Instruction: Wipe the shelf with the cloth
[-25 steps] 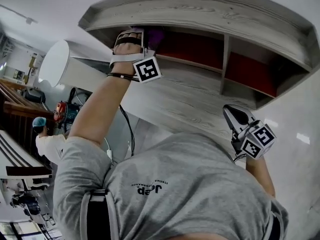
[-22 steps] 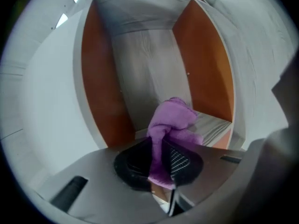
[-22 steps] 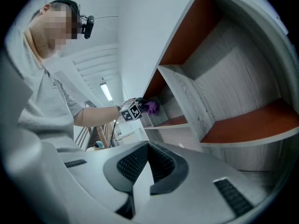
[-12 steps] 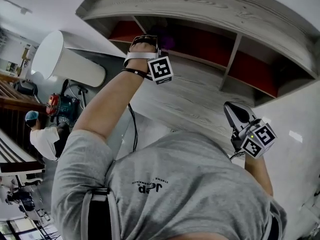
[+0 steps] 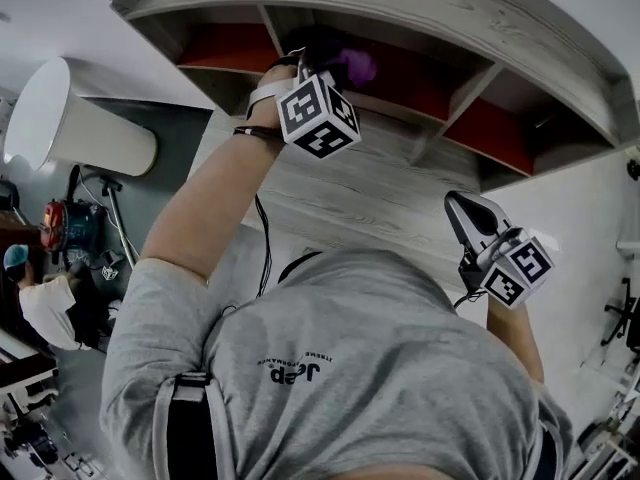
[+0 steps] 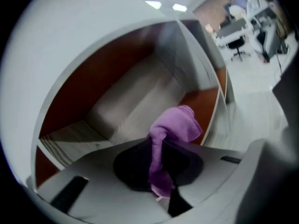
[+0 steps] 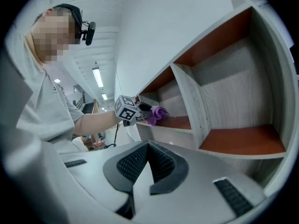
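Note:
A grey wooden shelf unit [image 5: 420, 8] with red-brown compartment floors hangs in front of me. My left gripper [image 5: 322, 63] reaches into its middle compartment, shut on a bunched purple cloth [image 5: 356, 66]. In the left gripper view the cloth [image 6: 174, 125] stands pinched between the jaws of that gripper [image 6: 159, 169], over the compartment floor [image 6: 140, 101]. The right gripper view catches the left gripper's marker cube [image 7: 126, 109] and the cloth [image 7: 157, 113] at the shelf edge. My right gripper [image 5: 468, 218] hangs lower right, away from the shelf, shut on nothing [image 7: 148, 164].
A big white cylinder [image 5: 70, 118] sits left of the shelf. Below it are a stand with cables [image 5: 105, 228] and another person [image 5: 40, 303]. A black cable [image 5: 262, 248] hangs down the wall. Upright dividers [image 7: 194, 106] separate the compartments.
My left gripper has moved rightward along the shelf with the cloth, which now shows beside the marker cube. The head view has swung. The right gripper has hardly moved.

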The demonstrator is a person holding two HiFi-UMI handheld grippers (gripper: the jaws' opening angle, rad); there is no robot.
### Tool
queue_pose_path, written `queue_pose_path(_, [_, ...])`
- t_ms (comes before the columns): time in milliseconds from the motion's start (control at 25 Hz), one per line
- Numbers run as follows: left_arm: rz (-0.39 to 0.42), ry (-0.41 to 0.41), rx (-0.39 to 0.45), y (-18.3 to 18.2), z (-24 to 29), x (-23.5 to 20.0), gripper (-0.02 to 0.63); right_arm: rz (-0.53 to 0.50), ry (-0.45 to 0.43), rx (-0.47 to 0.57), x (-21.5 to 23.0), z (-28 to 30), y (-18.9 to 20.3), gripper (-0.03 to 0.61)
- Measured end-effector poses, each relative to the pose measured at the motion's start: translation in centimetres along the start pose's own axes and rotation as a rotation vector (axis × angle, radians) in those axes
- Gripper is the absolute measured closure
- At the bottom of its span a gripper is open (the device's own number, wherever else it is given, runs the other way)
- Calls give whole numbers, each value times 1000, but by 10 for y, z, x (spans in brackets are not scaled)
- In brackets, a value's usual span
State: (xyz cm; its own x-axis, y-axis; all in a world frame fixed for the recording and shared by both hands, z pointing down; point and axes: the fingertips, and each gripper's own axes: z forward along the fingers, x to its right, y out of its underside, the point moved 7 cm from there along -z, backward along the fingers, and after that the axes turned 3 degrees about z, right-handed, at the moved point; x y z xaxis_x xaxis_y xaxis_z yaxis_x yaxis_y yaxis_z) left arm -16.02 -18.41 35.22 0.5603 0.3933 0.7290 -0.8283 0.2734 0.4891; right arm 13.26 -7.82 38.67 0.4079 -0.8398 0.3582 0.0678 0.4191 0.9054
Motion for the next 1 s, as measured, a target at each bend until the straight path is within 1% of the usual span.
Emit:
queue_pose_path(160, [-231, 128, 356, -47, -1, -1, 543, 56, 133, 80, -26, 3, -21, 572])
queue_pose_path(240, [-353, 206, 495, -69, 6, -6, 543, 75, 204, 104, -36, 3, -27, 572])
queue_pose_path(280, [-420, 250, 549, -78, 11, -8, 543, 91, 234, 113, -41, 3, -29, 572])
queue_pose_path(360, [-533, 319, 629, -95, 24, -15, 543, 128, 279, 128, -50, 1, -30, 572])
queue_pose_path(440, [-595, 342, 690, -113, 36, -21, 543, 144, 317, 121, -58, -5, -29, 572])
queue_pose_path(480, [-604, 342, 720, -122, 41, -21, 541, 144, 335, 110, -61, -8, -28, 572])
queue_pose_path(600, [-587, 319, 811, -147, 48, -14, 541, 157, 381, 75, -66, -23, -22, 572])
queue_pose_path(720, [-639, 292, 892, -166, 56, -13, 541, 164, 406, 51, -65, -35, -19, 572])
queue_pose_path(800, [-647, 259, 926, -172, 60, -12, 543, 158, 411, 32, -64, -41, -19, 572])
queue_pose_path(840, [-628, 238, 939, -173, 61, -11, 541, 153, 411, 21, -64, -43, -17, 572])
queue_pose_path(920, [-564, 209, 948, -171, 65, -6, 540, 140, 412, -2, -60, -47, -15, 572])
queue_pose_path(1000, [-489, 206, 923, -168, 70, 1, 541, 135, 409, -16, -56, -50, -12, 572])
